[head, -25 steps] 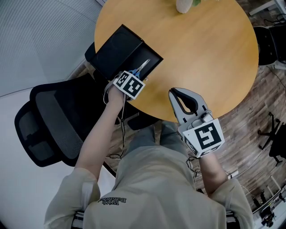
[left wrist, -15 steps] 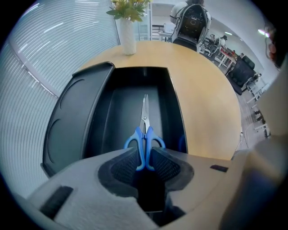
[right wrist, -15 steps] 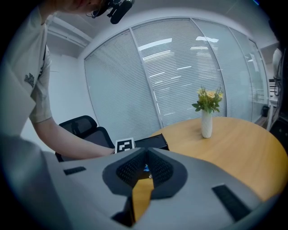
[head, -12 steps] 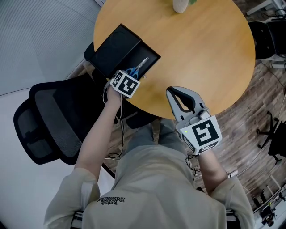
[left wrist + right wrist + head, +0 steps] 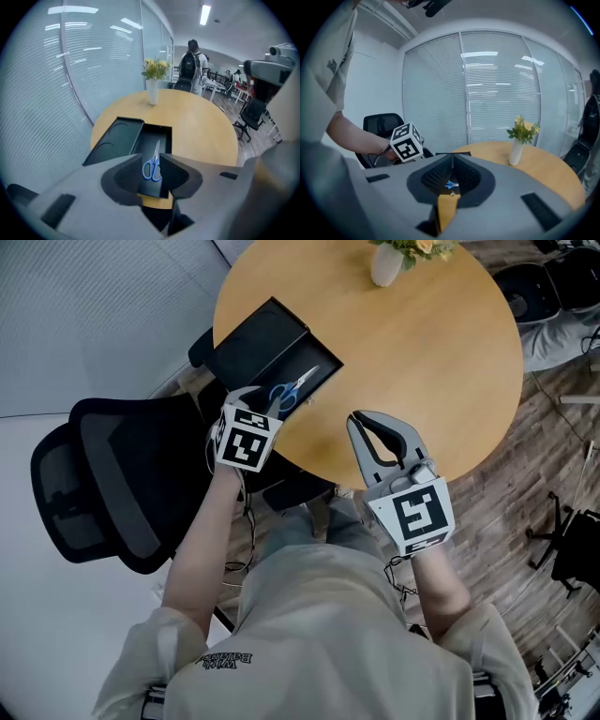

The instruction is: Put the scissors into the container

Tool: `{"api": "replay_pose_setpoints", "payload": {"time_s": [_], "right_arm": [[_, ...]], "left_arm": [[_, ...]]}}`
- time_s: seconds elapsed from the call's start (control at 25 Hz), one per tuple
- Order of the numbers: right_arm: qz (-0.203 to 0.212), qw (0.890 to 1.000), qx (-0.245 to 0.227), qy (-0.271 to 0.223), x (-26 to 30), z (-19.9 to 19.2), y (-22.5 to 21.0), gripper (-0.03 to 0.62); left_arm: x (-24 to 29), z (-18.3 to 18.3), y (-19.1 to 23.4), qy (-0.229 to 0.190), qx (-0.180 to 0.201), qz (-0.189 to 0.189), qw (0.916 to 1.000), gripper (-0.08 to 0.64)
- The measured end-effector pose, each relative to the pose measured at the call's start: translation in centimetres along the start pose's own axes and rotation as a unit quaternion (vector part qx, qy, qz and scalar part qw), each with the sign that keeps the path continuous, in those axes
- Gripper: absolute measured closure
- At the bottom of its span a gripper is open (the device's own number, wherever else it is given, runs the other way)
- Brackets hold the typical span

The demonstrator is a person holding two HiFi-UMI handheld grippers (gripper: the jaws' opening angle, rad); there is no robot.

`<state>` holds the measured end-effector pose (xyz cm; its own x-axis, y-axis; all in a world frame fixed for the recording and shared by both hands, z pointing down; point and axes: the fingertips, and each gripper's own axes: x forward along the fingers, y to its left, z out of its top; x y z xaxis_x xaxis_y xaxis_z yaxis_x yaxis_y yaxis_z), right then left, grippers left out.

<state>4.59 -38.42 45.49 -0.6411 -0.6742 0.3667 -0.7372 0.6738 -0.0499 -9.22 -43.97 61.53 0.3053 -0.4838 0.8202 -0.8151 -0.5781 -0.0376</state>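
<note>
Round wooden table (image 5: 422, 362), light top, standing in a glass-walled office with blinds; a black office chair (image 5: 103, 484) sits beside the person's left arm.

Nearest item: the right gripper (image 5: 360, 422) hangs over the near table edge. Its jaws meet at the tips and nothing is between them; it touches no object.

The left gripper (image 5: 151, 158) is held just off the table rim, short of the container. Its jaws stand a narrow gap apart with nothing clamped. The scissors are seen only through that gap, lying further off.

Next out: the black container (image 5: 305, 352) sits at the table's left edge, with its lid (image 5: 258, 341) lying alongside, touching it. The scissors (image 5: 292, 390) lie flat inside the open compartment, blue handles toward the person, blades pointing away. On this evidence, placement is judged complete.

Handling assessment: the scissors appear light and rigid, with smooth plastic loops and slim metal blades. Lying flat, they offer little height to grip. Best hold is judged to be across the handle loops or at the pivot; a grip on the blades risks slipping or swivelling.

Farthest: a white vase (image 5: 386, 263) of flowers at the far rim, well apart. Beyond it, a person with a backpack (image 5: 190, 65) stands among desks.
</note>
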Motion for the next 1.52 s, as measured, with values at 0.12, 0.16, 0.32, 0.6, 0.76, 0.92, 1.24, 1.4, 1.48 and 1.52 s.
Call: {"api": "replay_pose_setpoints", "payload": {"time_s": [0.12, 0.16, 0.32, 0.6, 0.76, 0.92, 1.24, 1.4, 1.48, 1.52], "right_arm": [[0.006, 1.0, 0.014, -0.022, -0.5, 1.8, 0.7, 0.557], [0.01, 0.999, 0.022, -0.03, -0.8, 2.5, 0.9, 0.557], [0.011, 0.998, 0.028, -0.063, -2.3, 5.5, 1.5, 0.557], [-0.019, 0.992, -0.013, -0.127, -6.4, 12.2, 2.5, 0.557], [-0.024, 0.987, -0.035, -0.154, -8.2, 15.1, 3.5, 0.557], [-0.02, 0.982, -0.051, -0.179, -9.4, 17.6, 4.7, 0.557], [-0.019, 0.965, -0.066, -0.254, -13.9, 22.7, 8.2, 0.557], [-0.01, 0.958, -0.081, -0.274, -14.6, 24.0, 9.1, 0.557], [-0.004, 0.956, -0.088, -0.279, -14.8, 24.2, 9.7, 0.557], [-0.002, 0.956, -0.089, -0.28, -14.8, 24.3, 9.9, 0.557]], "left_arm": [[-4.1, 1.6, -0.1, -0.037, 0.023, 0.028, 0.9987, 0.434], [-5.4, 2.1, 0.0, -0.048, 0.033, 0.036, 0.9976, 0.436], [-10.8, 4.1, 0.4, -0.101, 0.042, 0.057, 0.9924, 0.453], [-20.7, 7.2, -0.4, -0.185, 0.069, 0.099, 0.9752, 0.512], [-25.9, 8.7, -1.3, -0.24, 0.07, 0.106, 0.9624, 0.518], [-31.3, 10.6, -1.4, -0.305, 0.065, 0.116, 0.9431, 0.525], [-42.0, 11.9, -3.8, -0.416, 0.046, 0.146, 0.8966, 0.535], [-43.0, 11.3, -4.1, -0.435, 0.044, 0.136, 0.889, 0.538], [-43.3, 10.7, -4.3, -0.443, 0.043, 0.126, 0.8867, 0.538], [-43.4, 10.5, -4.4, -0.445, 0.042, 0.123, 0.8858, 0.538]]}}
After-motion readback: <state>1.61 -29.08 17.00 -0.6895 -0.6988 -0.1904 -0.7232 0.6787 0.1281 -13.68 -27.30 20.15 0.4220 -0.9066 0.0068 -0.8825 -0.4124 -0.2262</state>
